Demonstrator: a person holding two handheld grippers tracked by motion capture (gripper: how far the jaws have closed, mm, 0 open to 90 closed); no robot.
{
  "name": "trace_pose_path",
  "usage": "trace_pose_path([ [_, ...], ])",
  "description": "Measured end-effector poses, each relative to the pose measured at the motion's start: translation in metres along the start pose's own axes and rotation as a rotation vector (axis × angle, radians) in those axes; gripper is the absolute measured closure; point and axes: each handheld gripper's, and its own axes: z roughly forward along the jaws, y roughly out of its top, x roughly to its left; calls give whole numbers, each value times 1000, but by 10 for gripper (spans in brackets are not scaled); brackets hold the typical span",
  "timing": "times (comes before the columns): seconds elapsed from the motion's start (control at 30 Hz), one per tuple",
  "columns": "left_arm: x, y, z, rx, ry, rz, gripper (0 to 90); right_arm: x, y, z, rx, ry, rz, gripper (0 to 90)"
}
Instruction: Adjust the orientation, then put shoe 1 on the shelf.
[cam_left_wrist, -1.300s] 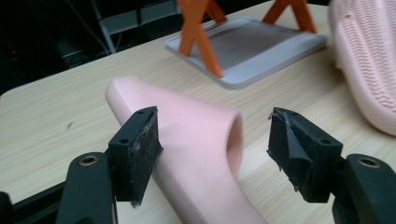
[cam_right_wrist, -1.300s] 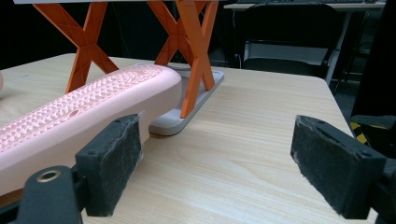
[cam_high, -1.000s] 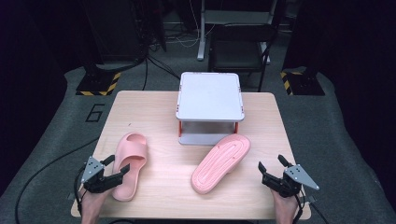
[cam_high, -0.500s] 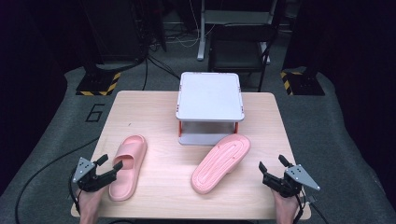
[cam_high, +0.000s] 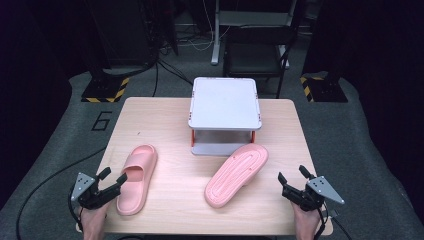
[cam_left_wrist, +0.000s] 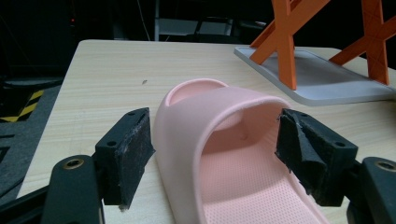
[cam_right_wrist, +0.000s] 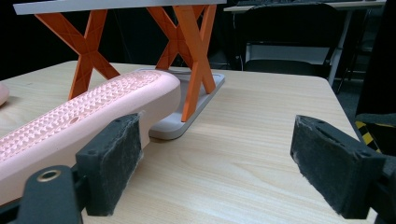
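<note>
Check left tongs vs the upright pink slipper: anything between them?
Nothing visible. The left tongs are open at the heel end of the upright pink slipper; in the left gripper view the slipper's strap sits between the open jaws with gaps to both pads, and only bare table surrounds it.

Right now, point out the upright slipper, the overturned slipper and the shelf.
upright slipper (cam_high: 136, 176), high view, on its strap.
overturned slipper (cam_high: 235, 175), high view, middle of its ridged sole.
shelf (cam_high: 225, 102), high view, middle of its top board.

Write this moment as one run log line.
left gripper: open, straddling upright slipper | right gripper: open, empty | overturned slipper: sole up, toe on rack base
</note>
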Motion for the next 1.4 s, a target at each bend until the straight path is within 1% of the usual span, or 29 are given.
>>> trace_pose_path([
  [0.03,-1,-1,1,-8,2,-4,264,0,0,0,3,-2,-1,159],
  [0.07,-1,-1,2,2,-2,5,264,-1,0,0,4,-2,0,159],
  [0.13,-1,-2,2,10,-3,5,264,-1,0,1,3,1,8,159],
  [0.17,-1,-2,3,24,-5,12,264,-1,0,0,2,0,12,159],
  [0.23,-2,-3,4,34,4,13,264,-1,0,0,4,0,5,159],
  [0.33,-1,-5,6,70,16,15,264,0,0,1,14,2,7,159],
  [0.37,-1,-6,8,74,24,14,265,0,0,1,13,3,3,159],
  [0.4,0,-7,9,100,29,15,266,1,0,2,9,5,6,159],
  [0.47,0,-8,13,120,41,25,286,1,-1,2,21,3,2,160],
  [0.53,1,-9,16,131,39,29,317,2,-1,3,17,9,0,160],
  [0.57,1,-9,18,128,47,30,338,3,0,3,21,9,-1,160],
  [0.6,2,-9,18,145,47,31,356,4,0,2,20,9,-9,159],
  [0.67,3,-10,23,153,40,29,389,5,0,2,24,4,-15,159],
  [0.7,3,-10,25,162,34,28,406,5,0,2,25,6,-16,160],
  [0.77,2,-9,29,180,36,37,440,4,0,2,18,9,-12,159],
  [0.83,2,-8,33,191,48,43,461,3,0,1,21,9,-7,163],
  [0.87,2,-8,34,199,53,35,473,4,1,0,20,8,-3,165],
  [0.9,3,-7,35,206,53,36,493,4,3,1,17,12,-1,170],
  [0.93,3,-7,36,207,57,34,511,5,5,2,7,28,-5,179],
  [0.97,4,-7,36,203,62,33,548,7,10,3,13,39,-22,182],
  [1.03,5,-6,37,209,67,33,604,10,18,6,5,57,-29,185],
  [1.07,6,-6,37,211,74,33,629,11,23,9,4,71,-39,184],
  [1.1,6,-6,37,210,78,35,660,12,31,12,7,74,-46,184],
  [1.13,7,-6,37,207,87,32,682,14,36,14,3,79,-44,184],
  [1.2,7,-6,37,204,89,31,712,16,50,20,-4,98,-66,184],
  [1.27,6,-6,37,201,109,41,740,16,60,26,-9,112,-59,184],
  [1.3,6,-5,37,199,119,34,757,16,66,30,-11,126,-46,184],
  [1.33,5,-4,37,198,120,32,769,16,72,34,-7,135,-31,185],
  [1.4,2,-1,37,200,107,50,797,15,81,42,-13,153,-17,185],
])
